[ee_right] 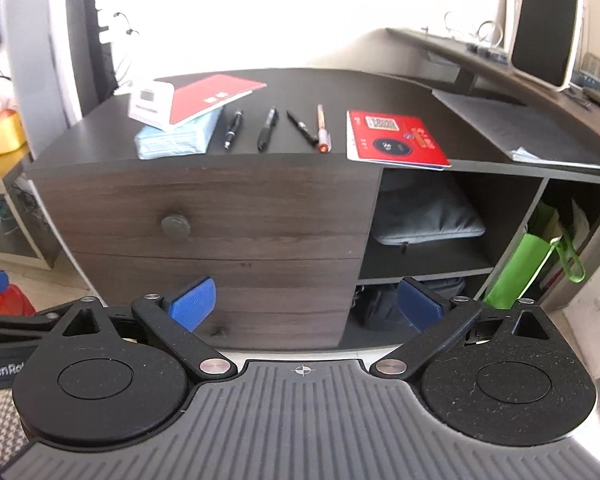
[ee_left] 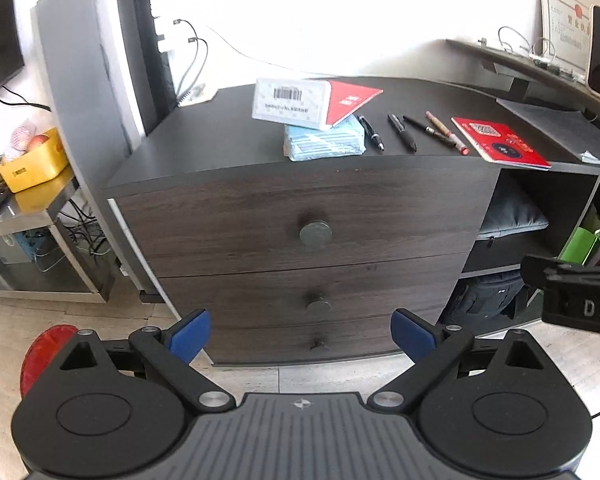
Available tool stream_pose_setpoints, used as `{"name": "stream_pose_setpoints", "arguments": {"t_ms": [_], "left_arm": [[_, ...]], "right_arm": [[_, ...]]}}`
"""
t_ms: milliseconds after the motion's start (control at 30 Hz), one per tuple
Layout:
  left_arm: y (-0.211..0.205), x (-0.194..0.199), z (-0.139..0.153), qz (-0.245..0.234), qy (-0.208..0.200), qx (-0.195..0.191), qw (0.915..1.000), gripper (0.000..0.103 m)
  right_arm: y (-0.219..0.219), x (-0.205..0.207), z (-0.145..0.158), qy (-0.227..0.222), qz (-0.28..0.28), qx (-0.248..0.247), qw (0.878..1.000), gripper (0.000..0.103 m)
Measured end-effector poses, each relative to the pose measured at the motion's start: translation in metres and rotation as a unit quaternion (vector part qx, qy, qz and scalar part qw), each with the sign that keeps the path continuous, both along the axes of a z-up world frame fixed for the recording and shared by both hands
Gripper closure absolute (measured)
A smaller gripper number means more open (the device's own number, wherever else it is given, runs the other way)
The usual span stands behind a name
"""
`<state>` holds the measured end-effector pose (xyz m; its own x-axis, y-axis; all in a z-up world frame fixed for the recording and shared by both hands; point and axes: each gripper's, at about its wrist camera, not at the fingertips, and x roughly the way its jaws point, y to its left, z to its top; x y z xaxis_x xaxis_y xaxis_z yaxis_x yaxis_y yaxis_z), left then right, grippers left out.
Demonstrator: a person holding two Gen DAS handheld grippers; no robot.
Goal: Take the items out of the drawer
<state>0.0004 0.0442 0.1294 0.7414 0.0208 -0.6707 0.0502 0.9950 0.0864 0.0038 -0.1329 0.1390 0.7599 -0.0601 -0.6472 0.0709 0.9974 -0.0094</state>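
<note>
Both grippers, left (ee_left: 300, 334) and right (ee_right: 306, 304), fingers spread and empty, facing shut dark wood-grain drawers (ee_left: 300, 216); round metal knob (ee_left: 315, 233) small, likely slipping under off-centre grip.

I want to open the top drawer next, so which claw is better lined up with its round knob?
Left. The top drawer's knob sits nearly centered ahead of the open left claw; in the right wrist view it lies well left of the open right claw.

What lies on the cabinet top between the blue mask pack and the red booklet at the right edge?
Four pens lie side by side between the blue mask pack and the red booklet, nothing else; the right wrist view shows it best.
</note>
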Motion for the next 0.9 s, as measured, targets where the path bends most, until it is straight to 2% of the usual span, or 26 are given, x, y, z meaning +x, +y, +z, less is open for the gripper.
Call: {"name": "stream_pose_setpoints", "arguments": {"t_ms": [367,900], "left_arm": [[-0.005,-0.026,0.007,0.006,-0.001,-0.002,1.0,0.005],[0.002,-0.019,0.001,0.008,0.007,-0.018,0.9998,0.004]], "right_arm": [[-0.001,-0.034,0.013,-0.016,-0.004,0.008,1.0,0.003],[0.002,-0.028,-0.002,0.0,-0.001,-0.006,1.0,0.003]]}}
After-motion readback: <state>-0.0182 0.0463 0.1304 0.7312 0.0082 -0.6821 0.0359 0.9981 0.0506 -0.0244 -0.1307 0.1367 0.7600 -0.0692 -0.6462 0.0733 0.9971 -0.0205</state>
